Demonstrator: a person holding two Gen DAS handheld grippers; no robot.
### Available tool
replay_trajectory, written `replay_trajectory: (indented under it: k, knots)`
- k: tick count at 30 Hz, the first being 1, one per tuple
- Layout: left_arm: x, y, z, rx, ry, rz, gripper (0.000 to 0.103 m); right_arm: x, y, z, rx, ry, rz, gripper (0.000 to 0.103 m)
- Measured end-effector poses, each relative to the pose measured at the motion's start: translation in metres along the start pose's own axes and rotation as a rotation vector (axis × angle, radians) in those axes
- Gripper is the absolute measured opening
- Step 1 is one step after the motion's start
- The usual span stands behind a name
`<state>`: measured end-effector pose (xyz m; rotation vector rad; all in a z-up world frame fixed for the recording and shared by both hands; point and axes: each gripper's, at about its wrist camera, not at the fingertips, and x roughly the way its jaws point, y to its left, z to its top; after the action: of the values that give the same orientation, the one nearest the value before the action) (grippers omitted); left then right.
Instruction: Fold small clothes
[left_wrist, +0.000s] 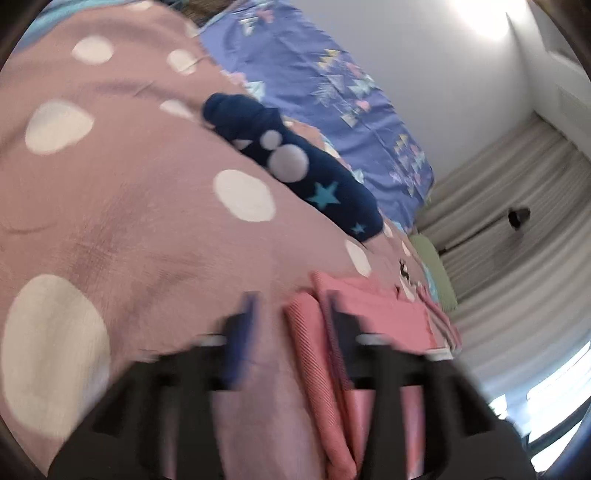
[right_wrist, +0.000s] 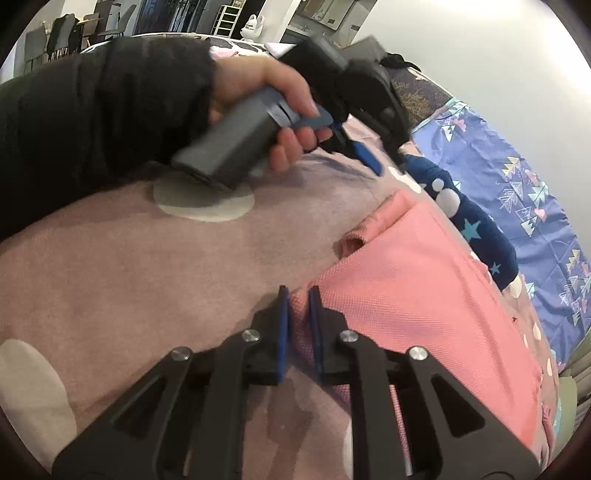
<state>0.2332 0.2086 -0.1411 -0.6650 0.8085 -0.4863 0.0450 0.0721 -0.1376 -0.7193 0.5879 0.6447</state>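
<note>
A pink garment (right_wrist: 424, 295) lies folded flat on the mauve bedspread with white dots (right_wrist: 147, 277). My right gripper (right_wrist: 298, 293) is shut on its near left corner, the blue pads (right_wrist: 282, 317) close together with cloth between them. My left gripper (left_wrist: 291, 301) is open over the garment's (left_wrist: 384, 314) other end, and a folded pink edge lies loose between its fingers. In the right wrist view a hand (right_wrist: 258, 85) in a black sleeve holds the left gripper (right_wrist: 382, 160) beyond the garment. The left wrist view is blurred.
A navy garment with stars and white dots (left_wrist: 295, 166) (right_wrist: 472, 221) lies just beyond the pink one. Behind it is a blue sheet with triangles (left_wrist: 332, 92) (right_wrist: 535, 203). Grey curtains (left_wrist: 517, 258) and a green item (left_wrist: 437, 277) are past the bed's edge.
</note>
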Motion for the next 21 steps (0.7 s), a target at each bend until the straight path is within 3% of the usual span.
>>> replay_trajectory:
  k: [2,4,10,12,13,15,16,18,21]
  knots:
    - [0.001,-0.009,-0.004,0.034,0.049,-0.026,0.064,-0.009,0.004,-0.002,-0.001,-0.015,-0.021,0.037]
    - [0.014,-0.017,-0.012,0.065,0.118,-0.01,0.064,-0.02,0.011,-0.003,0.009,-0.029,-0.036,0.047]
    - [0.046,-0.031,-0.015,0.107,0.14,-0.008,0.064,-0.008,0.008,-0.004,0.029,0.037,-0.093,0.047]
    - [0.058,-0.037,-0.013,0.134,0.147,0.021,0.059,-0.003,0.014,0.0,-0.008,0.032,-0.138,0.047]
    - [0.062,-0.038,-0.013,0.146,0.148,0.032,0.055,0.0,0.015,0.001,-0.025,0.027,-0.157,0.046]
    - [0.065,-0.034,-0.009,0.133,0.148,0.042,0.041,0.006,0.017,0.004,-0.041,0.032,-0.131,0.025]
    - [0.067,-0.03,-0.007,0.106,0.153,0.046,0.012,0.009,0.017,0.005,-0.046,0.04,-0.117,0.008]
    - [0.066,-0.023,-0.004,0.04,0.154,0.01,0.008,-0.002,0.015,0.007,-0.044,-0.009,-0.125,0.006]
    - [0.045,-0.038,-0.002,0.097,0.074,-0.043,0.008,-0.022,0.0,0.009,0.037,-0.073,-0.113,0.006]
